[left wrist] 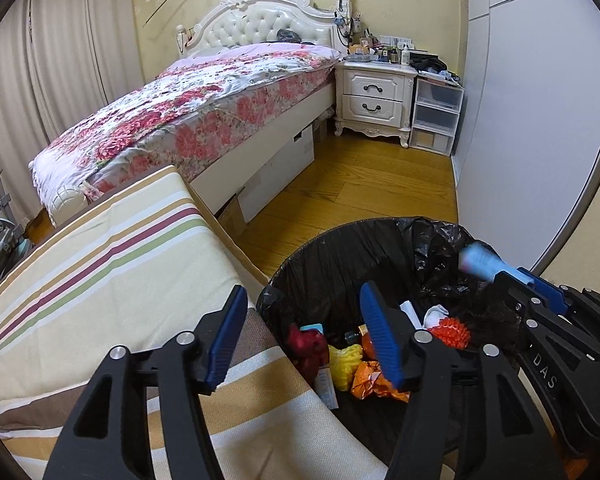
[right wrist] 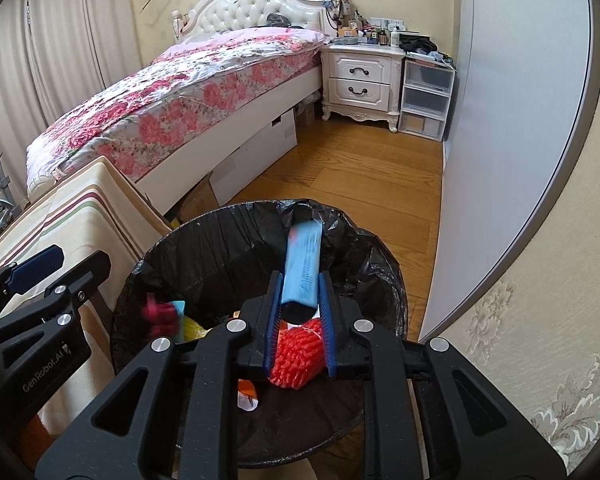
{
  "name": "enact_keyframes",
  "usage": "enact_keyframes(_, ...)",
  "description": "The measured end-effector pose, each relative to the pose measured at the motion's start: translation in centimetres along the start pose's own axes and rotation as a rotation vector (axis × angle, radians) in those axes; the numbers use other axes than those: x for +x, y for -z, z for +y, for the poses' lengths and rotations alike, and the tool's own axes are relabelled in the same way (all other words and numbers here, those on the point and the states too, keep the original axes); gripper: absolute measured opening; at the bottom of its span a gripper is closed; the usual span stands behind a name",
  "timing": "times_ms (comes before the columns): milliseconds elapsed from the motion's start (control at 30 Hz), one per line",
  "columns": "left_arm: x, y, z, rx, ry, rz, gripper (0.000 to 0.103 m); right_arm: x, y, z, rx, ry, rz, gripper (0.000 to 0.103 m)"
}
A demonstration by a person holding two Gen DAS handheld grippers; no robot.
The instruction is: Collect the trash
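Observation:
A round bin lined with a black bag (left wrist: 340,232) (right wrist: 204,216) stands on the wood floor right below both grippers. Inside lie a red spiky ball (left wrist: 452,330) (right wrist: 296,360), a yellow item (left wrist: 344,360), an orange wrapper (left wrist: 370,380) and a dark red item (left wrist: 308,344), blurred in the right wrist view (right wrist: 160,314). My left gripper (left wrist: 303,292) (right wrist: 40,260) hangs open over the bin's left rim with nothing between its pads. My right gripper (right wrist: 300,278) (left wrist: 512,276) is shut on a light blue tube (right wrist: 302,264) (left wrist: 480,262) above the bin's opening.
A striped cushion (left wrist: 100,260) leans against the bin's left side. Beyond it is a bed with a floral cover (left wrist: 180,112), a white nightstand (left wrist: 374,96) and plastic drawers (left wrist: 436,116). A grey wardrobe door (left wrist: 532,120) lines the right.

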State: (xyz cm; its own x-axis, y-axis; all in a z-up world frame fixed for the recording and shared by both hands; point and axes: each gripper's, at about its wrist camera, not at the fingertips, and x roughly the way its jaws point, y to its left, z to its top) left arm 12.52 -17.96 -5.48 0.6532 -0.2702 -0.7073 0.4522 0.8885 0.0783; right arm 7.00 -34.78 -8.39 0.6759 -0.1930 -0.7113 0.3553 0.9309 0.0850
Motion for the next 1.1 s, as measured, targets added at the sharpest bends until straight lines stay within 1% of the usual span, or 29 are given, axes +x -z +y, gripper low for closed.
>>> enact_keyframes(33, 0.0, 0.0, 0.0, 0.001, 0.000, 0.000, 0.063, 0.0, 0.0, 0.0, 0.001, 0.001, 0.001, 0.018)
enact_keyframes(100, 0.0, 0.0, -0.1, 0.001, -0.002, -0.002, 0.069, 0.1, 0.0, 0.1, 0.003, -0.001, 0.002, 0.021)
enact_keyframes(133, 0.0, -0.1, -0.1, 0.001, -0.003, -0.004, 0.070, 0.0, 0.0, 0.1, 0.003, 0.000, 0.000, 0.023)
enact_keyframes(167, 0.0, -0.1, -0.1, 0.001, -0.004, -0.005, 0.072, 0.0, 0.0, 0.0, 0.004, 0.002, -0.002, 0.028)
enact_keyframes(233, 0.0, 0.0, -0.2, 0.001, -0.007, -0.003, 0.072, -0.1, 0.0, 0.0, 0.005, 0.007, -0.006, 0.030)
enact_keyframes(267, -0.1, 0.0, -0.2, 0.001, -0.008, -0.003, 0.072, -0.1, 0.0, 0.0, 0.006, 0.010, -0.007, 0.034)
enact_keyframes(300, 0.0, 0.0, -0.2, 0.001, -0.009, -0.002, 0.072, -0.2, 0.0, -0.1, 0.009, 0.016, -0.012, 0.041)
enact_keyframes(400, -0.1, 0.0, 0.0, -0.002, -0.018, -0.008, 0.074, -0.5, -0.1, -0.2, 0.013, 0.033, -0.021, 0.051)
enact_keyframes(500, -0.3, 0.1, 0.4, -0.006, -0.026, -0.014, 0.075, -0.9, -0.1, -0.2, 0.011, 0.052, -0.033, 0.059)
enact_keyframes(567, -0.5, 0.2, 0.7, -0.012, -0.029, -0.015, 0.075, -1.1, -0.1, -0.1, 0.007, 0.062, -0.036, 0.062)
enact_keyframes(767, -1.4, 0.7, 1.8, -0.038, -0.031, -0.022, 0.078, -2.1, 0.3, 0.3, -0.006, 0.074, -0.050, 0.080)
enact_keyframes(967, -3.1, 1.6, 2.7, -0.054, -0.051, -0.040, 0.081, -3.3, 1.0, 1.1, -0.034, 0.080, -0.062, 0.084)
enact_keyframes(1100, -4.4, 2.4, 3.2, -0.051, -0.076, -0.057, 0.082, -4.0, 1.4, 1.7, -0.047, 0.084, -0.062, 0.085)
